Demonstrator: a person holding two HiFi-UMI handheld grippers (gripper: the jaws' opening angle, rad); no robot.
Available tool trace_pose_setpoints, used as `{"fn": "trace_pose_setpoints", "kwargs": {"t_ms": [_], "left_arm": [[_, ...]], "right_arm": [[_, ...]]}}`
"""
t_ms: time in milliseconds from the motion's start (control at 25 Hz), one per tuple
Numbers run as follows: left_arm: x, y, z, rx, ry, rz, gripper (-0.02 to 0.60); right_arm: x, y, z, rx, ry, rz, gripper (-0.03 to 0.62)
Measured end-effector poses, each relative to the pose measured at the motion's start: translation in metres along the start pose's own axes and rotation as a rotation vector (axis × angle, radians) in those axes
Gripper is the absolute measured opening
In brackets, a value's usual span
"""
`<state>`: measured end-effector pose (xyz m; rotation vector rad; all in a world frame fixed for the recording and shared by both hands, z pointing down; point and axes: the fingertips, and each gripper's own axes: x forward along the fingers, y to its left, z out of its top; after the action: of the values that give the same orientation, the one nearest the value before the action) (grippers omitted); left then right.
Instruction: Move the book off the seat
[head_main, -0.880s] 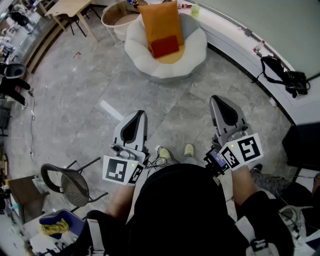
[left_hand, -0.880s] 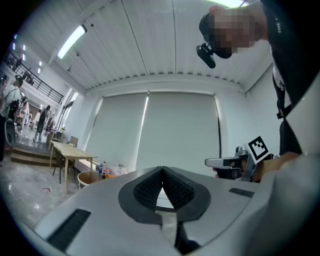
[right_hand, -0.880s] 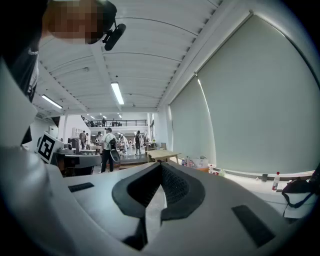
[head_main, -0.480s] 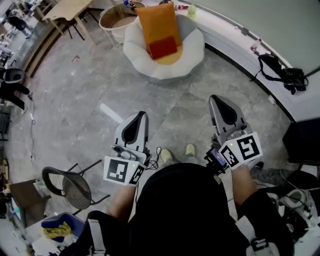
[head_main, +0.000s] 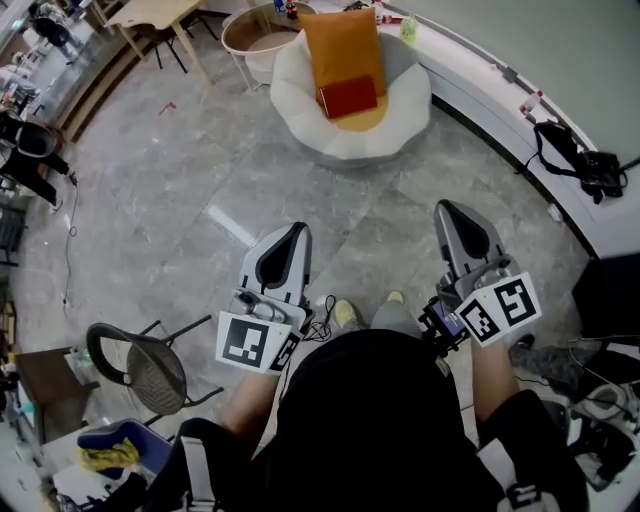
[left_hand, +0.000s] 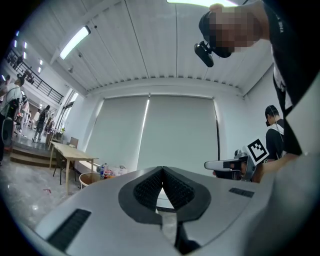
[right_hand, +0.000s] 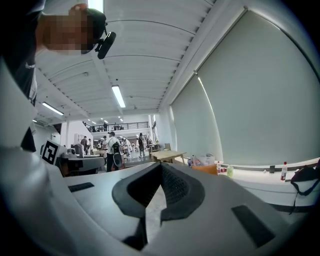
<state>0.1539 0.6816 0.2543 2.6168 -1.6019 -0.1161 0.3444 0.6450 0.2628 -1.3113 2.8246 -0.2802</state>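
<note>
You look steeply down at a grey stone floor (head_main: 170, 190) from standing, with both arms stretched forward and held level. Your left tongs (head_main: 297, 229) are clenched, the two padded tips meeting with nothing between them. Your right tongs (head_main: 447, 205) are clenched in the same way and are just as empty. Both point ahead over bare floor, well apart from each other.

The red book (head_main: 347, 97) lies flat on the seat of a round white armchair (head_main: 300, 112) at the far end of the floor, well away from both tongs. It rests on a yellow-orange seat pad (head_main: 365, 119), set towards the back edge of the seat. Its far edge touches the foot of an orange cushion (head_main: 342, 42) that leans against the chair's back.

A curved white ledge (head_main: 480, 85) runs behind the armchair and along the right, and a black bag (head_main: 585, 168) lies on it. A round low tub (head_main: 252, 30) stands just beside the armchair's left side, with a wooden desk (head_main: 150, 12) beyond it. A black mesh chair (head_main: 140, 372) stands near your left side.
</note>
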Motion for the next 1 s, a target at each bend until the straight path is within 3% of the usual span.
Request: {"fn": "trace_pose_setpoints", "kwargs": {"t_ms": [480,1000], "left_arm": [[-0.016,0.023,0.008,0.0,-0.027,0.002,0.009],[0.015,0.03,0.005,0.022,-0.009,-0.01,0.009]], "right_arm": [[0.021,0.022,0.006,-0.017,-0.016,0.008,0.011],[0.043,-0.009,0.001,0.004,-0.025,-0.006,0.011]]}}
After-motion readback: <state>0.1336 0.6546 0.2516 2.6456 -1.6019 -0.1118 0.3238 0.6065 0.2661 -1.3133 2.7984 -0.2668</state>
